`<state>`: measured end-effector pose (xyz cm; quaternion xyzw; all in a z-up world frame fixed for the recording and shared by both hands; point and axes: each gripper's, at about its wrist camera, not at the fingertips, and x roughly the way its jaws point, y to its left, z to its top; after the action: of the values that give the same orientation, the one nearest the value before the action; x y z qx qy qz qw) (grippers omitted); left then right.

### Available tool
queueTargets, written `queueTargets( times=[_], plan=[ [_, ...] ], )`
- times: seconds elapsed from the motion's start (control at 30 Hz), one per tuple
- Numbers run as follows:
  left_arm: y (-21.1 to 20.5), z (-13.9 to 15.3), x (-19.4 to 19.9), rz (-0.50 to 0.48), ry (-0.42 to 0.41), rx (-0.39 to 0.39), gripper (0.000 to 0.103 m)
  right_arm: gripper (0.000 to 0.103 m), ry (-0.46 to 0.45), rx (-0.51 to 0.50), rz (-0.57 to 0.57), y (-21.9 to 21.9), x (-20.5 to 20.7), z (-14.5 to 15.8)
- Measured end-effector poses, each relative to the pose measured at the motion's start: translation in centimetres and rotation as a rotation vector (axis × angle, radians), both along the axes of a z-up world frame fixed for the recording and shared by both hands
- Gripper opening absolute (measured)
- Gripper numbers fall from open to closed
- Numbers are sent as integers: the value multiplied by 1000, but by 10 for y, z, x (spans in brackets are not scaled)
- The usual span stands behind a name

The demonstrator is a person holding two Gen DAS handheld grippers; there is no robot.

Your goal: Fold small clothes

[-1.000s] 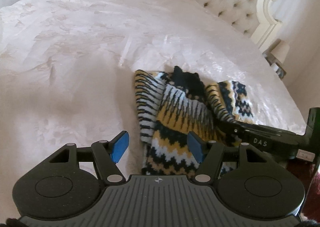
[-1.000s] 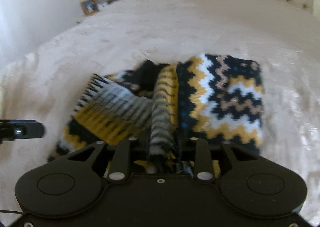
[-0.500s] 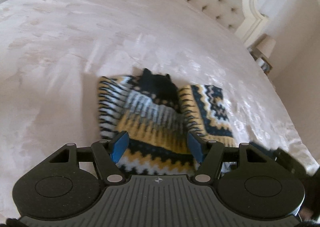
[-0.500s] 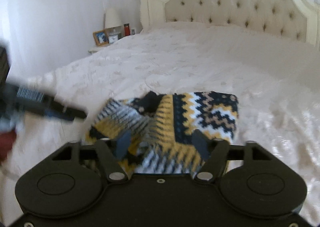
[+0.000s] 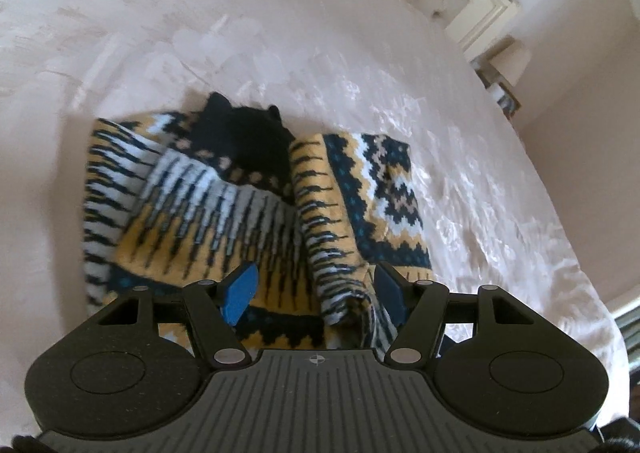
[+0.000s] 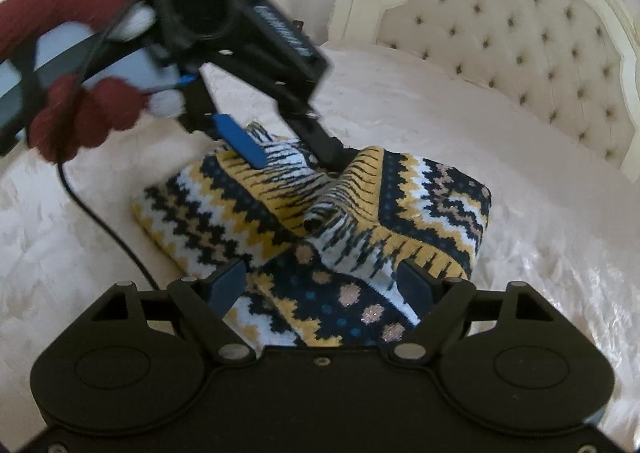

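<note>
I see the sweater lying on the bed just ahead of my left gripper — jaws wide, empty — the raised fold probably nearer its right finger, while my right gripper is open too.

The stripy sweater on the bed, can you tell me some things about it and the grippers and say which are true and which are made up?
1. The sweater lies on a pale bedspread. True.
2. The sweater is plain red. False: it is knitted in yellow, navy and white zigzags.
3. The left gripper is open, its blue pads apart. True.
4. The right gripper is shut on the sweater. False: it is open, with the fabric lying between its spread fingers.
5. A tufted headboard stands behind the bed. True.
6. The sweater hangs in the air. False: it rests bunched on the bed.
</note>
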<state>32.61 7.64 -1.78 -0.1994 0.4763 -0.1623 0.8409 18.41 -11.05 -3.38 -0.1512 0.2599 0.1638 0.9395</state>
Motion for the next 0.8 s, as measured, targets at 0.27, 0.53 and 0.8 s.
queueTargets(
  times=[0.27,0.53,0.8],
  plan=[
    [-18,-17,23,-22,44,-12,63,62,-56,-125,-3,3,1,-11],
    [-34,-33,50,-42,89,-54,62,22,-46,-60,-36,-12,10,-11],
    [-43,-38,61,-30,64,-150,17,22,-31,23,-61,-24,9,-6]
  ],
)
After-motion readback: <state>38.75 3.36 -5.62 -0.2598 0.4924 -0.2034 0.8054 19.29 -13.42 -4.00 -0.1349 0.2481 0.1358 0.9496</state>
